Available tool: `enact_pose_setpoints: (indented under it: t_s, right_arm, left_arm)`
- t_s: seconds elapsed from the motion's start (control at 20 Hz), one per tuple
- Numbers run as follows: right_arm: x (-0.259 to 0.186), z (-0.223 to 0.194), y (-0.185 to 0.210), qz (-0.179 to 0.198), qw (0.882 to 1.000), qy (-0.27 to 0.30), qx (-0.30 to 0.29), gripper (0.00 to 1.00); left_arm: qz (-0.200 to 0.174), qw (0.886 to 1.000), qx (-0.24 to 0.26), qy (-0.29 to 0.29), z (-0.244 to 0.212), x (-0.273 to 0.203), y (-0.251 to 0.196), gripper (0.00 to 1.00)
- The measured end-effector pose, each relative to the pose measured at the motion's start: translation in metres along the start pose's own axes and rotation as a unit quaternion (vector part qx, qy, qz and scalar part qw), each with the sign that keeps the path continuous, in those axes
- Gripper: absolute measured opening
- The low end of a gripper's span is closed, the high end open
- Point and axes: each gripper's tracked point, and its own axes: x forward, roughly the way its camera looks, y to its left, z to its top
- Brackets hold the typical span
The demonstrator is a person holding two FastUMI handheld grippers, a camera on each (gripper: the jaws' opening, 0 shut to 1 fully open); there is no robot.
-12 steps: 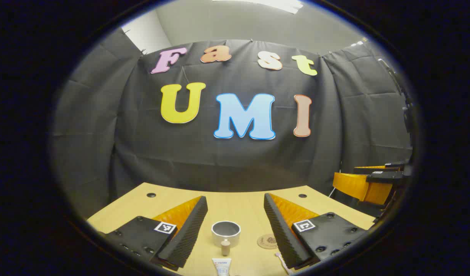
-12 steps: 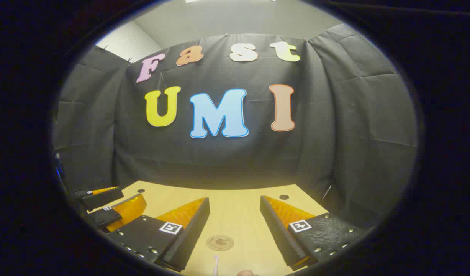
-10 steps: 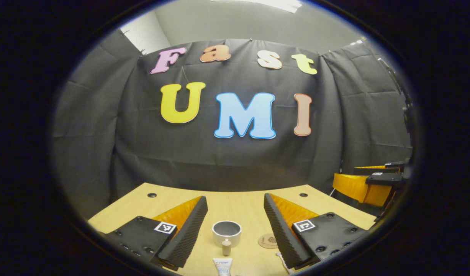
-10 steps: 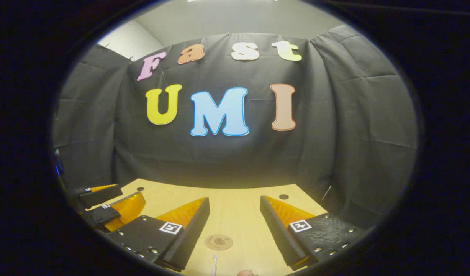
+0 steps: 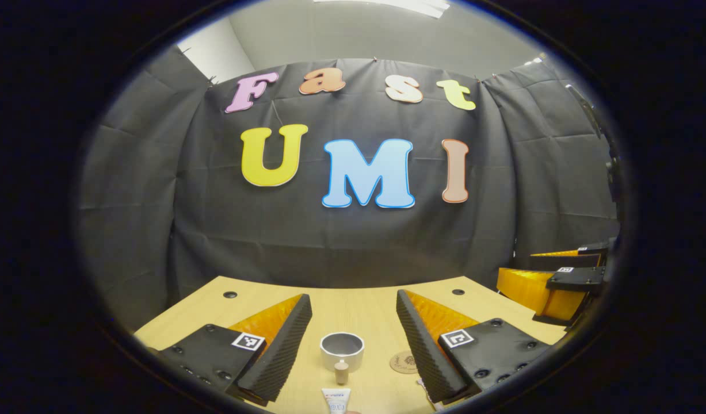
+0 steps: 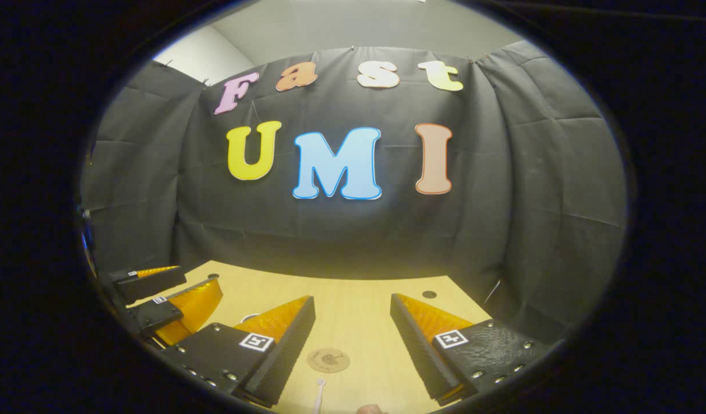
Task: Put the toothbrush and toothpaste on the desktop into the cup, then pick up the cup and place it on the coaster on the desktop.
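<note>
We see the left tongs (image 5: 353, 313) spread wide above the tabletop (image 5: 353, 302), holding nothing. Between their fingers stands the cup (image 5: 342, 350), upright, with the toothpaste (image 5: 336, 398) lying just in front of it and the coaster (image 5: 404, 362) beside it. The right tongs (image 6: 353, 310) also gape wide and empty; the coaster (image 6: 328, 360) lies between their fingers, the toothbrush (image 6: 319, 394) nearer the camera.

Left tongs (image 5: 353, 310) and right tongs (image 6: 353, 310): orange wedge fingers, ribbed black pads, black screwed plates, square markers
</note>
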Motion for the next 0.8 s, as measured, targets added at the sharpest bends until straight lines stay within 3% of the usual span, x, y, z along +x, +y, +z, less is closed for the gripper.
enact_pose_setpoints:
  t_s: [0.4, 0.8]
  right_arm:
    - [-0.005, -0.008, 0.007, 0.009, 1.000, 0.018, 0.008, 0.87]
    - [-0.004, -0.052, 0.014, 0.016, 0.994, 0.108, 0.032, 0.87]
  left_arm:
    - [-0.001, 1.000, -0.002, 0.019, -0.008, -0.006, 0.000, 0.95]
    - [-0.023, 0.992, -0.024, 0.125, -0.045, -0.030, -0.013, 0.95]
